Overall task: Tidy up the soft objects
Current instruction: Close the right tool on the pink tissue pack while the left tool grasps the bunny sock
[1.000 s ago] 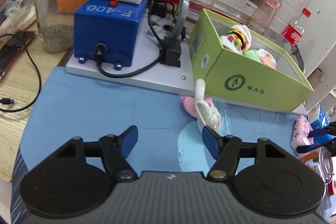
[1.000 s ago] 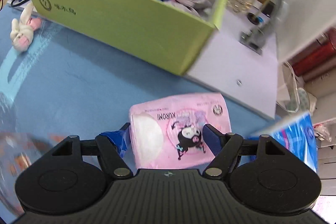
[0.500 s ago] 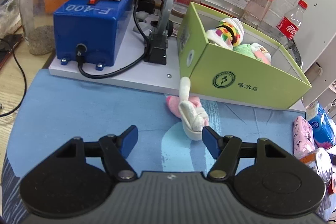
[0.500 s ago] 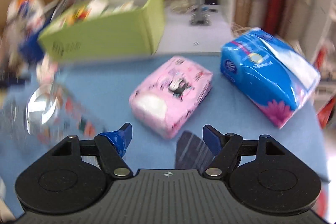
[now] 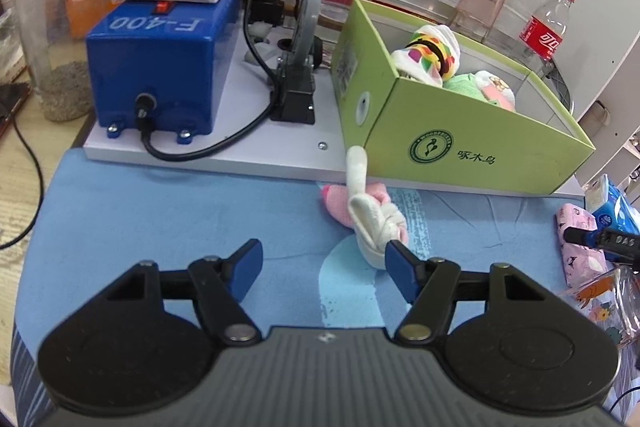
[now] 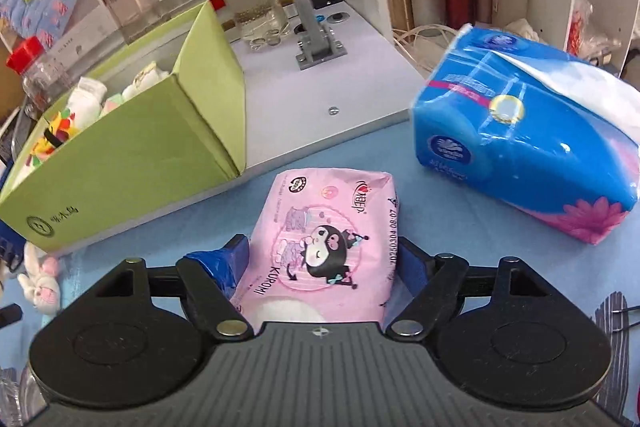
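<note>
Right tongs point(image 6: 320, 263) straddle the pink KUROMI tissue pack point(image 6: 324, 247), jaws opening, pads beside its sides; the pack lies on the blue mat at the surface's near right, just before the green box point(image 6: 132, 163). Left tongs point(image 5: 324, 267) open, empty; the knotted white-pink plush rabbit point(image 5: 372, 223) touches its right finger. Risk: the soft pack could buckle or slip if pinched off-centre. Farther back: blue tissue pack point(image 6: 520, 147), blue "F-400" unit point(image 5: 160, 67).

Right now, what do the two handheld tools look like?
Both look the same. The left tool and right tool have a ribbed dark grey body, two round black side plates, black link arms with silver rivets and blue finger pads. One right pad looks wrapped in blue tape.
</note>
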`<state>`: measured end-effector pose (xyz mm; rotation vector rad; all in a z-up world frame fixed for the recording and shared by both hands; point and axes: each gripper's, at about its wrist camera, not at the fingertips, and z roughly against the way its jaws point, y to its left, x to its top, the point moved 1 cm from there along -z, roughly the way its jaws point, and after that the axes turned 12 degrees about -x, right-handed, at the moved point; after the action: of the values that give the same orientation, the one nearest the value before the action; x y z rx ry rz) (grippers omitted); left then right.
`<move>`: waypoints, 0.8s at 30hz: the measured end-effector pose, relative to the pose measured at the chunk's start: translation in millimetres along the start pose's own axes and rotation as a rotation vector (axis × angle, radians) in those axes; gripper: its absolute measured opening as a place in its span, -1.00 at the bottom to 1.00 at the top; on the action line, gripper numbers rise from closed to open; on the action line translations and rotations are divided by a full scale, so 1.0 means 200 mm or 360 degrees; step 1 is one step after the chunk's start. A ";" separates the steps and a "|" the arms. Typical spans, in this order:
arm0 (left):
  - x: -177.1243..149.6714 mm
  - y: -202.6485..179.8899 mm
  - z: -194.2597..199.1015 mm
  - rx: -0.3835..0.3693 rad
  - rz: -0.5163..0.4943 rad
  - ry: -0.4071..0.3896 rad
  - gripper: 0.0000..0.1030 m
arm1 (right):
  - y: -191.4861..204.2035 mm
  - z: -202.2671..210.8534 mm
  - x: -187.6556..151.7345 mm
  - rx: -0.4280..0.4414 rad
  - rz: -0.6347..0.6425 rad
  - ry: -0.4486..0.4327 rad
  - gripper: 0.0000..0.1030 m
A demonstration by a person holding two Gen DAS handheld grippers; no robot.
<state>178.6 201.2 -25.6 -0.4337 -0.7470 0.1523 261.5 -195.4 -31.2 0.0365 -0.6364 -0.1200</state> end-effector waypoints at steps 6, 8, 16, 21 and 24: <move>0.07 0.00 -0.10 -0.0072 0.0139 0.0030 0.34 | 0.11 -0.01 -0.09 -0.0119 0.0286 -0.0152 0.30; 0.09 -0.01 -0.16 -0.0027 0.0174 0.0058 0.34 | 0.11 0.00 -0.12 -0.0129 0.0368 -0.0213 0.31; 0.11 -0.10 -0.28 -0.0004 0.0152 0.0089 0.34 | 0.07 0.01 -0.17 -0.0059 0.0398 -0.0339 0.39; 0.10 -0.11 -0.29 0.0026 0.0123 0.0068 0.34 | 0.07 0.01 -0.19 -0.0057 0.0405 -0.0385 0.43; 0.09 -0.12 -0.29 0.0016 0.0089 0.0039 0.34 | 0.08 0.01 -0.19 -0.0059 0.0407 -0.0386 0.46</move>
<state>231.3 165.7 -41.8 -0.4462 -0.7098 0.2029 231.4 -174.7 -51.7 -0.0965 -0.8751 0.1130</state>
